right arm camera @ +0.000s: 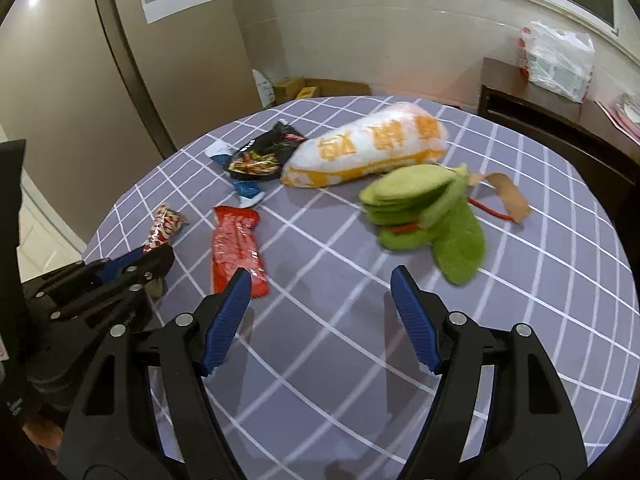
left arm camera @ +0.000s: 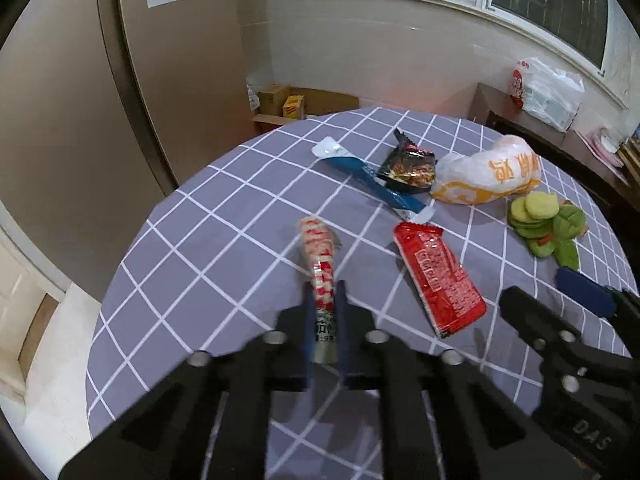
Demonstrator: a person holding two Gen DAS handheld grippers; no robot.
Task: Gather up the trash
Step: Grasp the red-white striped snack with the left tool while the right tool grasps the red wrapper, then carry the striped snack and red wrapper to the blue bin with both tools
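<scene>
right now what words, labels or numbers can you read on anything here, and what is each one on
"DAS": on the black body of the right gripper, seen from the left wrist view.
Orange characters on the white bag: large but upside down, not readable for sure.
Print on the striped wrapper in the left gripper: blurred.
Red packet, black packet: too small.

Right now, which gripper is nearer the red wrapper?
Right. The right gripper is open with one fingertip at the near end of the red wrapper. The left gripper is off to the wrapper's left, shut on the striped wrapper.
</scene>
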